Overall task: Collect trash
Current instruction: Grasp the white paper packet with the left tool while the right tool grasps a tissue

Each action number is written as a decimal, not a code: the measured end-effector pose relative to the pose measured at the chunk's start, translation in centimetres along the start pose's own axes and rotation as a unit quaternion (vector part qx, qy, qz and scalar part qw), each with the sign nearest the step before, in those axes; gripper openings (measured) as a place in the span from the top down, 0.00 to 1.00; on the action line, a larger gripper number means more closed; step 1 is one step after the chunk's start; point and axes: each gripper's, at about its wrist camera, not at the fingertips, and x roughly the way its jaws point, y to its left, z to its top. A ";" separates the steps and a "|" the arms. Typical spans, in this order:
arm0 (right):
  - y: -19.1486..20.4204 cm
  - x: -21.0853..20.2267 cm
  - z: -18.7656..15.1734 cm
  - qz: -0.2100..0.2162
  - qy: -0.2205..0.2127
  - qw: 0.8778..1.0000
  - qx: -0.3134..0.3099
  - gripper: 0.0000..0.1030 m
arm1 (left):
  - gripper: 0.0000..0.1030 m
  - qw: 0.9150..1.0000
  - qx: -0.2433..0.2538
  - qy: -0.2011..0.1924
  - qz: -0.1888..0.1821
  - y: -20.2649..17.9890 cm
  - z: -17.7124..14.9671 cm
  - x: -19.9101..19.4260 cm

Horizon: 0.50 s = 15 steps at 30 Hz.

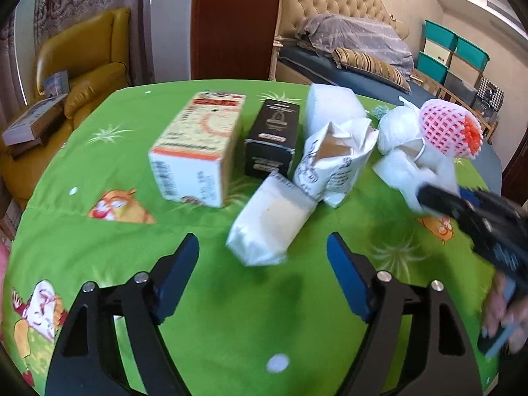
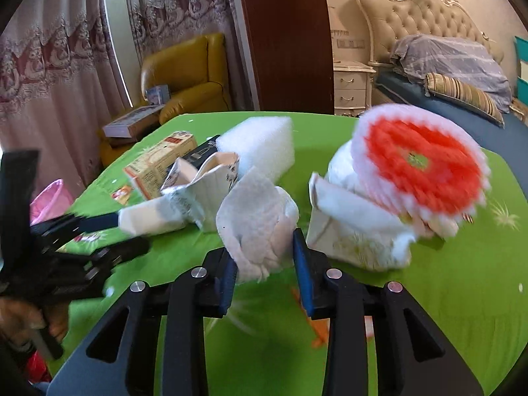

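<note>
The crumpled tissue (image 2: 257,227), judged light and soft, is pinched mid-body by the right gripper (image 2: 265,280); the left gripper (image 1: 264,283) fingers stand apart before a white packet (image 1: 269,221)

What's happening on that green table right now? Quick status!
Right gripper shut on crumpled white paper towel. Left gripper open, nearing white paper packet. Nothing blocking.
</note>
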 end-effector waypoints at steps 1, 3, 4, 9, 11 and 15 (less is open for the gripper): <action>0.0 -0.3 -0.1 0.001 -0.001 1.000 0.003 0.69 | 0.30 1.000 0.001 0.003 0.004 -0.2 0.2 0.3; -0.3 -1.2 -0.5 0.006 -0.011 1.000 0.012 0.69 | 0.38 1.000 0.002 0.014 0.005 -0.7 0.6 1.2; -0.3 -1.4 -0.6 0.004 -0.013 1.000 0.013 0.69 | 0.41 1.000 0.002 0.018 0.006 -1.0 0.8 1.6; -0.8 -2.4 -1.2 0.002 -0.019 0.999 0.028 0.69 | 0.47 0.999 0.018 0.017 0.025 -2.3 1.5 2.7; -0.9 -2.8 -1.5 0.000 -0.025 0.999 0.032 0.69 | 0.64 0.999 0.023 0.018 0.017 -2.7 1.5 2.8; -0.7 -3.4 -1.8 -0.006 -0.028 0.999 0.032 0.69 | 0.67 0.999 0.030 0.013 -0.014 -3.9 0.7 1.7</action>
